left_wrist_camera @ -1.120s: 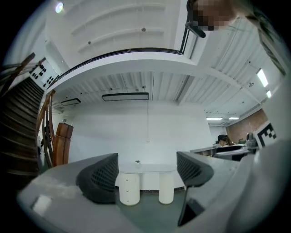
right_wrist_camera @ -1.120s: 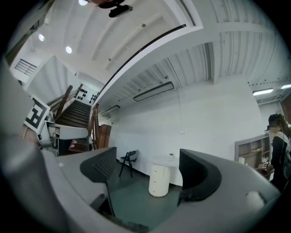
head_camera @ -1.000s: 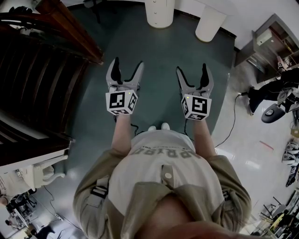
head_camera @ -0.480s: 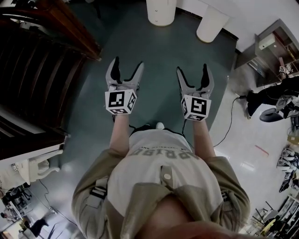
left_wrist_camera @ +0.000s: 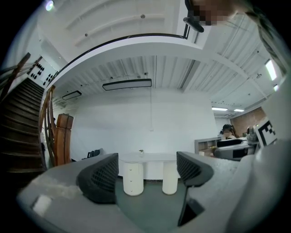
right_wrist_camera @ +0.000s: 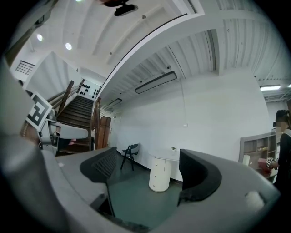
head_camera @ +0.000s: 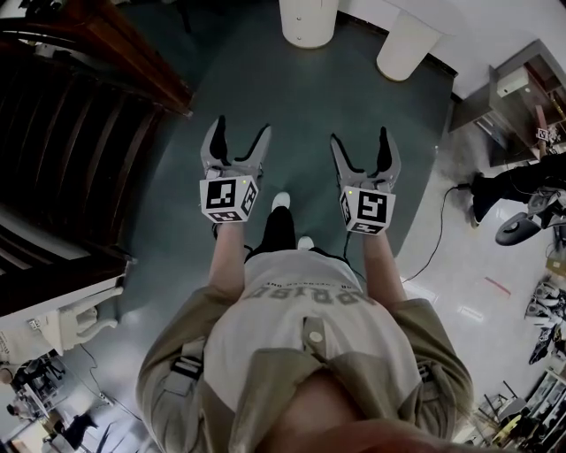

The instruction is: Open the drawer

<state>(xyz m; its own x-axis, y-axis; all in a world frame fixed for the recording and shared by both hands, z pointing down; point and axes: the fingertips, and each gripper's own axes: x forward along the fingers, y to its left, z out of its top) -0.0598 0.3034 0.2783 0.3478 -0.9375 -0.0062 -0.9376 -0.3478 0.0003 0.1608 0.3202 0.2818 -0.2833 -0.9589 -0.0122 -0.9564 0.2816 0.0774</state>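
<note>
A white desk stands at the far wall on two round pedestals. The left pedestal point(left_wrist_camera: 133, 178) point(right_wrist_camera: 159, 174) has three drawer fronts, all closed; the head view shows it at the top edge point(head_camera: 308, 19), beside the plain pedestal point(head_camera: 406, 41). My left gripper point(head_camera: 240, 133) point(left_wrist_camera: 148, 175) is held out in front of the body, open and empty. Level with it and to its right is my right gripper point(head_camera: 360, 142) point(right_wrist_camera: 150, 175), open too, with nothing between its jaws. Both point across the green floor toward the desk, well short of it.
A dark wooden staircase point(head_camera: 80, 133) fills the left side. A black chair point(right_wrist_camera: 129, 154) stands by the wall left of the desk. At the right are a shelf unit point(head_camera: 508, 84), a floor cable point(head_camera: 438, 234) and another person point(head_camera: 517, 181). Green carpet point(head_camera: 301, 97) lies ahead.
The person has stepped forward: a leg and white shoe now show between the grippers. Both grippers stayed open and kept their spacing. The pedestals sit slightly lower in the head view.
</note>
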